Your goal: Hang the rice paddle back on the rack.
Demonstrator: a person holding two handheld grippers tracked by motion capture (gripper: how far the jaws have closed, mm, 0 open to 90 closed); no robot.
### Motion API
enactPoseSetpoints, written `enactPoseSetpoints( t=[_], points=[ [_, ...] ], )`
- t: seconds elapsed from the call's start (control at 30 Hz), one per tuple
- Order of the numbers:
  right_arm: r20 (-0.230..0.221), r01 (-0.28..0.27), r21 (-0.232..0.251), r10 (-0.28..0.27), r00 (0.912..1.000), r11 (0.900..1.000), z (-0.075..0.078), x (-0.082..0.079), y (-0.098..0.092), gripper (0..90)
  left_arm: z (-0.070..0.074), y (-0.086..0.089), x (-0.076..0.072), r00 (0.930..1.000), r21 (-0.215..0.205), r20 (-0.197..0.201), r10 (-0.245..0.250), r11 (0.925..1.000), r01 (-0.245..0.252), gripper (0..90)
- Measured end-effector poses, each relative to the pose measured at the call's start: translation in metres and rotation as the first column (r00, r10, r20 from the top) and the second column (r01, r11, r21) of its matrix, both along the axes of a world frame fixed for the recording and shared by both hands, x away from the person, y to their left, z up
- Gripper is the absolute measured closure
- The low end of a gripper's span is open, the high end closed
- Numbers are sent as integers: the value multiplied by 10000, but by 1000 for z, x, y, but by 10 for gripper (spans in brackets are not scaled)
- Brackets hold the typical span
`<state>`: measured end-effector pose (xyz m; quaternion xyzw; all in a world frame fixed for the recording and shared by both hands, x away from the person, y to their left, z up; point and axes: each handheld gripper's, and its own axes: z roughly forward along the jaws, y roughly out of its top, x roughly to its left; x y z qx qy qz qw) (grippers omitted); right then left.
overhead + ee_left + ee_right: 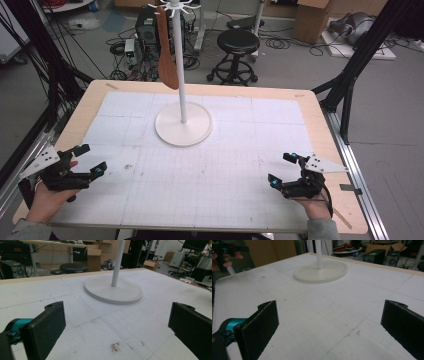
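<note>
With the left gripper (90,160) and right gripper (280,169) both spread wide and empty at the table's near edge, the wooden paddle (166,47) hangs far off on the white stand (183,107), which a careless reach could topple.

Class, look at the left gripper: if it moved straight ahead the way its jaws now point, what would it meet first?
Probably the round white base of the stand. The left gripper is open, with bare table ahead of its jaws. Depth is hard to judge, so it may skim above the base and meet the pole.
</note>
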<state>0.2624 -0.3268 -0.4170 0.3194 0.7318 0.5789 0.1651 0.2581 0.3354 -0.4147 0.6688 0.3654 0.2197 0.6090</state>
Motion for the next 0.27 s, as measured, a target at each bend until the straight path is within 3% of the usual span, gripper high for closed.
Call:
enactPoseSetpoints(
  t=[0.27],
  points=[
    [137,274,260,-278,9995,9993,0,1,-5,0,0,-8,2,9998,92,-54,-215,9997,215,17]
  ],
)
